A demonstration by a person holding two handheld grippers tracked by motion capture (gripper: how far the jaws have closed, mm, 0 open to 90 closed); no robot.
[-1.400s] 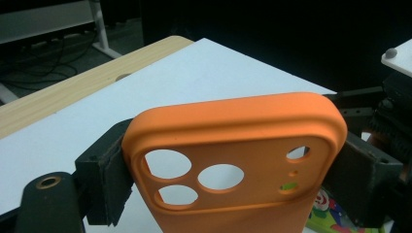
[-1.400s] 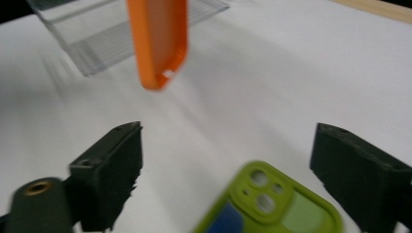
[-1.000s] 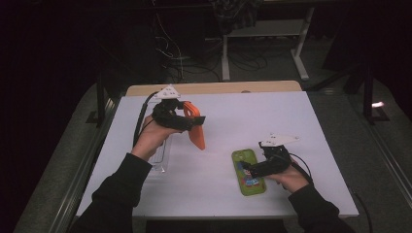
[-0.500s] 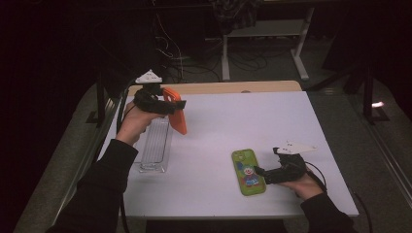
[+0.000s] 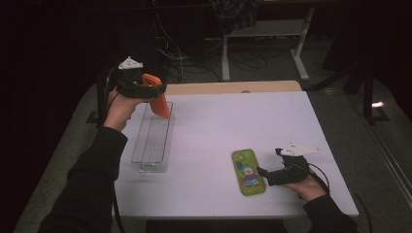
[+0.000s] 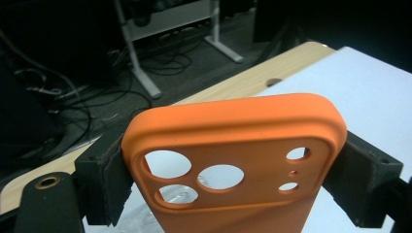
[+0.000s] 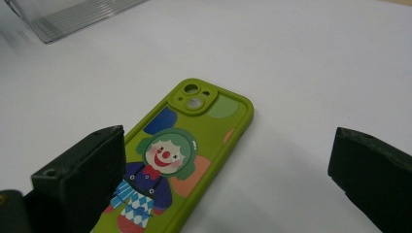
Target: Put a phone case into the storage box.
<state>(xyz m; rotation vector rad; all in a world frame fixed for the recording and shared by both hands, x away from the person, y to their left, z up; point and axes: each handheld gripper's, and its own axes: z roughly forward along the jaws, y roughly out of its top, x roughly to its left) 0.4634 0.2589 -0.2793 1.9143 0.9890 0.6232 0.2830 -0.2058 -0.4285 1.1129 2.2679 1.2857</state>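
Above the far end of the clear tray (image 5: 151, 141), the left gripper (image 5: 154, 91) pinches the orange phone case (image 5: 158, 99) upright; the right gripper (image 5: 262, 173), spread, sits beside the green clown case (image 5: 248, 172).

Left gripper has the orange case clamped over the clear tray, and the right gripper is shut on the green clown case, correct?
Not quite: the right gripper is open, its jaws apart either side of the green clown case on the table, as the right gripper view shows. The rest stands.
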